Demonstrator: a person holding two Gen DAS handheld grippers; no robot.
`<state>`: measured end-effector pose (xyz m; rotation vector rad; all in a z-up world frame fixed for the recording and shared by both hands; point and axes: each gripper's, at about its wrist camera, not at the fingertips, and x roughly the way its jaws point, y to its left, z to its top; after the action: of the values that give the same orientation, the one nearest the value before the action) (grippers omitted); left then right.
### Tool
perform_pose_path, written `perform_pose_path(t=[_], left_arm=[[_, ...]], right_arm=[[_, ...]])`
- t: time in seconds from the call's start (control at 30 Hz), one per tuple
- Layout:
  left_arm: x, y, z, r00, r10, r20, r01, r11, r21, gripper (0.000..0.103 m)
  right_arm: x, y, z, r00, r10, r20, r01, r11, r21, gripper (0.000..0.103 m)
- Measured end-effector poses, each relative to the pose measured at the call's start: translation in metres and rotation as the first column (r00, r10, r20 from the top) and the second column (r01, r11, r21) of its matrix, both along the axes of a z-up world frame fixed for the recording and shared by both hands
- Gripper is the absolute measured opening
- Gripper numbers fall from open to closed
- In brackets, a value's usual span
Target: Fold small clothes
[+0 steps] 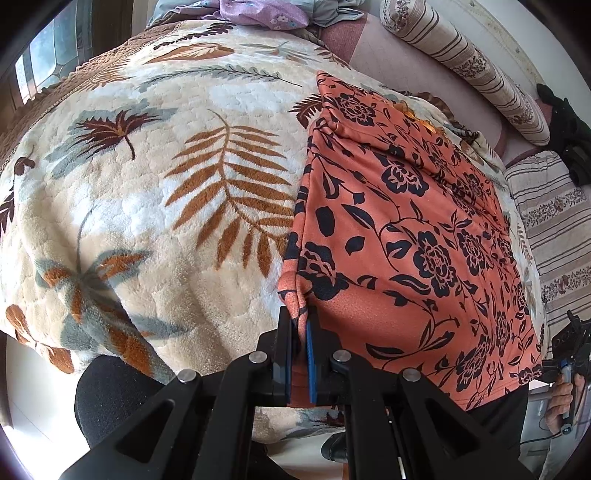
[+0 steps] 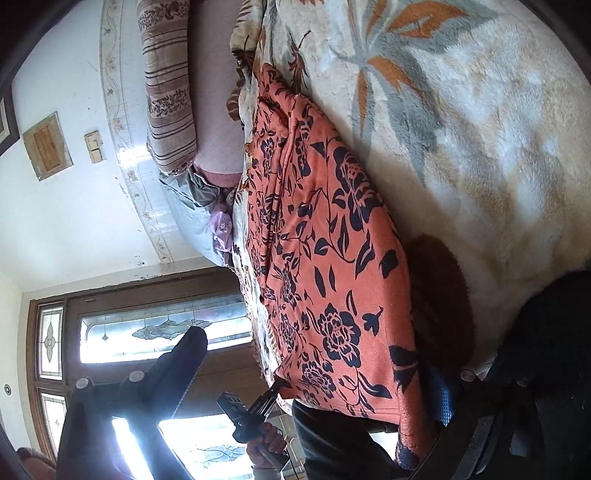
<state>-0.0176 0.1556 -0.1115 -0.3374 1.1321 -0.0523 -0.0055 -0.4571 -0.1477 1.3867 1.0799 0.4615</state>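
Note:
An orange garment with black flowers (image 1: 406, 236) lies folded on the leaf-patterned blanket (image 1: 166, 192). My left gripper (image 1: 300, 325) is shut on the garment's near left corner, pinching the fabric between its blue pads. In the right wrist view, rolled sideways, the garment (image 2: 325, 258) stretches across the blanket (image 2: 480, 129). One finger of my right gripper (image 2: 184, 365) stands free in the air, while the blue-padded finger (image 2: 445, 402) sits under the garment's near edge, with a wide gap between them. The right gripper also shows at the far right of the left wrist view (image 1: 569, 354).
Striped bolsters (image 1: 465, 59) lie along the bed's far side, with a purple and grey heap of clothes (image 1: 258, 13) at the head. A dark object (image 1: 569, 136) sits at the right. A stained-glass door (image 2: 155, 332) stands beyond the bed. A black round seat (image 1: 110, 395) is below the blanket edge.

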Motion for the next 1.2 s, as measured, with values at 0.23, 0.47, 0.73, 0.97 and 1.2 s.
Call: perform_pose_path(t=[0.23,0.47,0.73,0.97,1.2], left_arm=[[0.001,0.0,-0.001,1.0,-0.001,-0.001,0.001,1.0,-0.001,0.006],[-0.002,-0.001,-0.003,1.0,0.002,-0.004,-0.002,1.0,-0.001,0.006],[-0.004,-0.003,-0.005,1.0,0.005,-0.008,-0.005,1.0,0.003,0.006],[-0.008,-0.002,-0.003,1.0,0.003,-0.008,-0.003,1.0,0.0,0.006],[-0.018,0.001,-0.001,1.0,0.001,-0.009,-0.001,1.0,-0.017,0.006]], right_arm=[[-0.001,-0.002,-0.004,1.0,0.001,-0.013,-0.001,1.0,-0.008,0.103],[-0.002,0.0,0.0,0.999,0.032,0.01,-0.031,0.997,-0.065,0.073],[-0.001,0.014,0.001,0.996,0.09,0.01,-0.088,0.988,-0.13,0.007],[0.0,0.014,-0.001,0.995,0.099,0.001,-0.098,0.984,-0.146,0.007],[-0.002,0.013,-0.007,0.994,0.105,-0.022,-0.108,0.978,-0.179,0.007]])
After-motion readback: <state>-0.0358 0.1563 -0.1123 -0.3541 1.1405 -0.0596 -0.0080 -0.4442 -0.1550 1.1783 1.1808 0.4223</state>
